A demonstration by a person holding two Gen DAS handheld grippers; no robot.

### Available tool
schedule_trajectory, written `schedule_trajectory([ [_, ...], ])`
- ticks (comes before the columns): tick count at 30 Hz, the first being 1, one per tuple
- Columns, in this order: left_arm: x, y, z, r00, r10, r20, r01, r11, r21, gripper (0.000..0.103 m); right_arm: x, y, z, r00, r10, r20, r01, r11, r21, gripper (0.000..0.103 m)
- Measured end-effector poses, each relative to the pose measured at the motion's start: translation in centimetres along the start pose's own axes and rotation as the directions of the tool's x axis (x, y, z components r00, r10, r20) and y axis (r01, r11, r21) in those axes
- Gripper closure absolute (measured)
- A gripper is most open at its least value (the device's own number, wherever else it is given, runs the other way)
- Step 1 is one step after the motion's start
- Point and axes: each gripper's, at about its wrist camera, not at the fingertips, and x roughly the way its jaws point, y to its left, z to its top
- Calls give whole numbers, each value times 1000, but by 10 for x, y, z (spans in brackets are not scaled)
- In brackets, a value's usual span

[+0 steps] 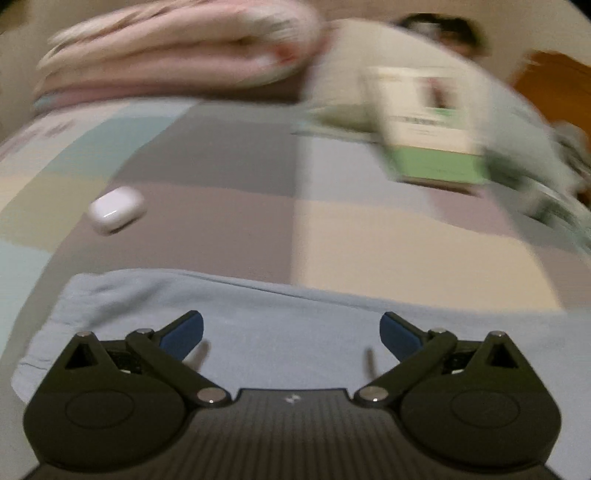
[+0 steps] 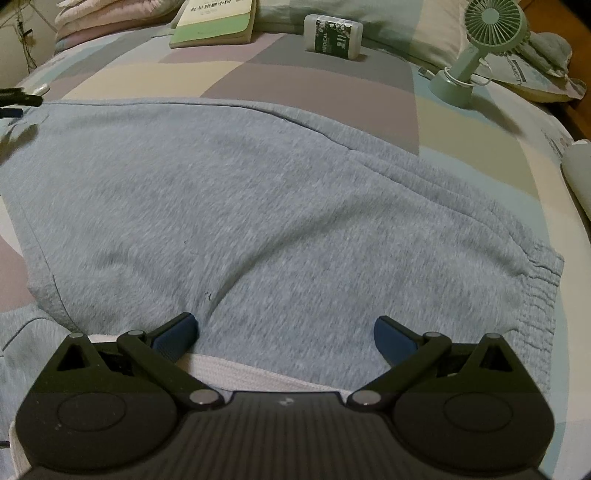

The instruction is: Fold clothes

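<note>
A light grey-blue pair of sweat shorts (image 2: 240,206) lies spread on a patchwork bedsheet (image 2: 147,79), its gathered elastic waistband (image 2: 532,291) at the right. My right gripper (image 2: 286,332) hovers open over the near part of the fabric, with nothing between its blue pads (image 2: 177,334). The left wrist view is blurred. There my left gripper (image 1: 291,332) is open above one edge of the same garment (image 1: 258,314), its pads empty. A dark tip of the left gripper (image 2: 18,98) shows at the far left edge of the right wrist view.
On the bed lie a white earbud case (image 1: 116,208), a green-edged book (image 2: 214,22), a white box marked MEDICAL (image 2: 334,35), a small green desk fan (image 2: 476,48), folded pink bedding (image 1: 177,51), pillows (image 2: 413,33) and a white cylinder (image 2: 578,173) at the right.
</note>
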Motion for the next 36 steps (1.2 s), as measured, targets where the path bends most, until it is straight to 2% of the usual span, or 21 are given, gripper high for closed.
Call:
schedule_trajectory([
  [2,-16,-26,-14,998,-65,7,64,992,105,2,-5,-1,5,1000,0,-8,0,1000,29,0],
  [4,-26,-52,-31,995,-102,7,98,968,230,2,-15,-1,10,1000,-5,9,5,998,59,0],
  [5,-28,-63,-39,994,-107,0,103,953,285,2,-21,0,12,1000,-10,23,8,997,73,0],
  [8,-20,-80,-60,994,-67,-86,93,931,352,2,-45,6,16,997,-17,69,11,996,92,0],
  [9,-18,-83,-67,993,-52,-107,88,927,365,1,-53,9,16,997,-16,81,8,996,93,0],
  [12,-28,-79,-77,994,-37,-103,68,943,325,1,-79,19,7,994,-10,108,1,997,76,0],
  [16,-58,-82,-82,995,-20,-95,50,945,322,1,-109,32,-17,991,6,135,-16,998,68,0],
  [21,-117,-111,-99,996,-68,-49,82,916,393,1,-141,47,-55,983,45,176,-62,993,97,0],
  [27,-184,-160,-134,988,-154,-32,151,874,462,1,-165,69,-103,970,102,220,-135,980,143,0],
  [31,-225,-190,-163,979,-205,-2,180,857,482,1,-169,83,-135,961,130,244,-182,962,203,0],
  [34,-247,-208,-185,973,-231,-2,204,855,477,1,-169,95,-157,958,148,248,-208,948,239,0],
  [36,-259,-220,-200,975,-222,3,192,849,492,1,-170,104,-168,957,137,255,-201,949,244,0],
])
